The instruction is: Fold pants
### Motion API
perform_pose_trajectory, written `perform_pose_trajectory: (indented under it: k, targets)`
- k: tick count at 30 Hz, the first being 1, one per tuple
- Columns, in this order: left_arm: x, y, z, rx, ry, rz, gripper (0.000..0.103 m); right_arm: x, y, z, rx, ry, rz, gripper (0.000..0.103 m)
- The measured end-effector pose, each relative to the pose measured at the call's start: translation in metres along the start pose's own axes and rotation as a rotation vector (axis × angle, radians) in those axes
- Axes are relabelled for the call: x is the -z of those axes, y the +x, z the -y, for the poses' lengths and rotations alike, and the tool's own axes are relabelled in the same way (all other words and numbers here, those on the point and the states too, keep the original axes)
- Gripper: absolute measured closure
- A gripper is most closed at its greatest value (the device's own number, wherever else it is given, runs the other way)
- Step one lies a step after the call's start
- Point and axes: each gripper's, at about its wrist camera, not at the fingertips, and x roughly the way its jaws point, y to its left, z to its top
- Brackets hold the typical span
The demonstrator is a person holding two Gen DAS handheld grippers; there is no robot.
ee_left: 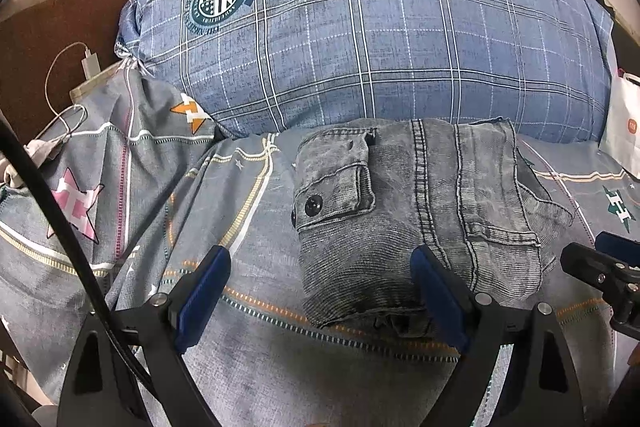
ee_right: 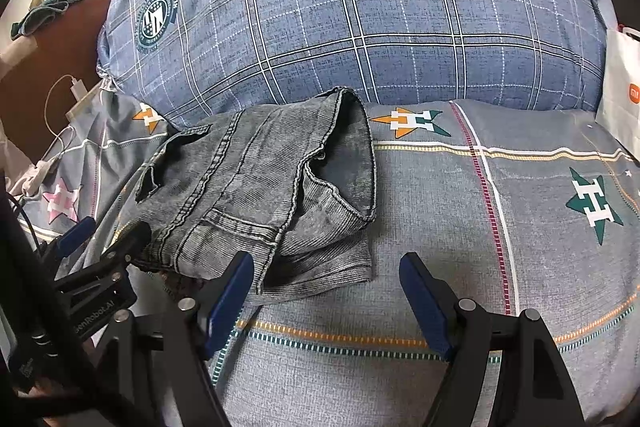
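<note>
Grey star-printed bedsheet is carrying the folded grey corduroy pants; left gripper and right gripper are hovering apart, empty; the loose right-hand flap risks unfolding if snagged.

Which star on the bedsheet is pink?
The pink star on the rumpled sheet left of the folded pants, near the white cable. The other stars are orange or green.

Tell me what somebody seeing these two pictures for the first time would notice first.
Probably the grey corduroy pants, folded into a compact bundle in the middle of the star-patterned grey bedsheet. Right behind them, filling the upper half of both views, lies a big blue plaid pillow with a round crest near its left end. In the foreground, the left gripper and right gripper are open, holding nothing, at the near edge of the bundle.
</note>
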Motion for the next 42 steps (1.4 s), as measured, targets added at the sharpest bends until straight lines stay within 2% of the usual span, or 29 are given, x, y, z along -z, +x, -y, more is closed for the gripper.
perform_pose_trajectory:
  k: [7,10,17,37,42]
  targets:
    - [-0.003,0.004,0.002,-0.004,0.006,-0.058,0.012,0.000,0.004,0.001,0.001,0.002,-0.012,0.025]
    - [-0.006,0.005,0.000,0.041,-0.015,-0.104,0.012,0.000,0.005,-0.001,0.010,-0.002,-0.023,0.025]
    - [-0.010,0.008,-0.004,0.080,-0.046,-0.148,0.012,-0.003,0.004,-0.002,0.017,-0.001,-0.029,0.025]
    - [-0.016,0.004,-0.005,0.060,-0.024,-0.140,0.012,-0.002,0.006,-0.005,0.009,-0.015,-0.046,0.025]
    - [-0.015,0.003,-0.003,0.045,-0.004,-0.113,0.012,0.000,0.008,-0.006,0.012,-0.025,-0.046,0.025]
